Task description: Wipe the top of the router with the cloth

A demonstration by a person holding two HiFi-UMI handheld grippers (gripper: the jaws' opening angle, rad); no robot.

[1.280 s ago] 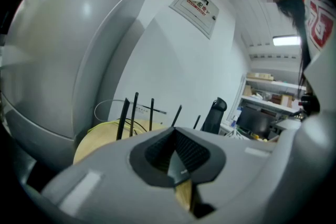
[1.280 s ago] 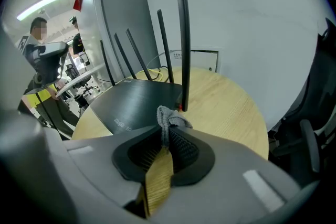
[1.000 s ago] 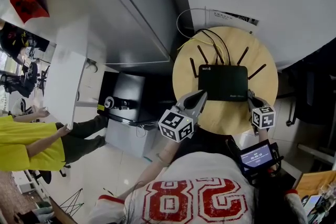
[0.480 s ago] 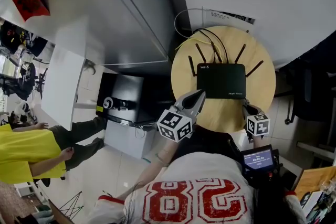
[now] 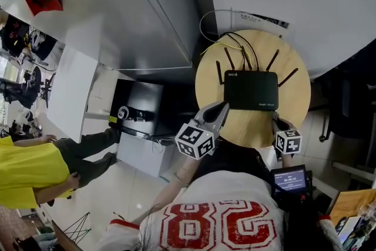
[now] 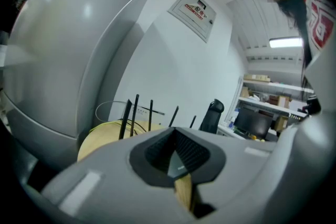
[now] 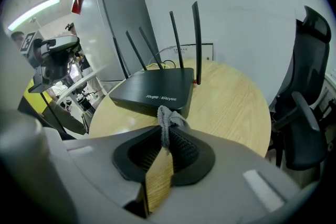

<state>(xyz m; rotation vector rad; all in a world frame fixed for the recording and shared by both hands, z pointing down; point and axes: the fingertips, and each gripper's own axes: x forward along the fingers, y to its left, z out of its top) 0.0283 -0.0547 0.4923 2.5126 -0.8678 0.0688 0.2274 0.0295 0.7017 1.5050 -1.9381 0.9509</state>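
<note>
Router-wiping has not begun yet, as we read it. The round wooden table (image 5: 256,129) is the largest thing before us, and the black router (image 5: 250,90) lies flat on its far half, antennas raised along its far edge and cables trailing off behind. Its top is bare, with nothing resting on it. Our left gripper (image 5: 222,108) holds at the table's near-left edge, jaws pressed together on nothing and aimed at the router's near-left corner, much where it was a second ago. Our right gripper (image 5: 275,121) has slipped back toward us from the router's near-right corner and now hangs over the table's near-right rim, apart from the casing. Its jaws pinch the grey cloth (image 7: 168,117), a small bunched tuft poking out past the tips. We judge that retreat a reset: the cloth must go forward again and up onto the top.
</note>
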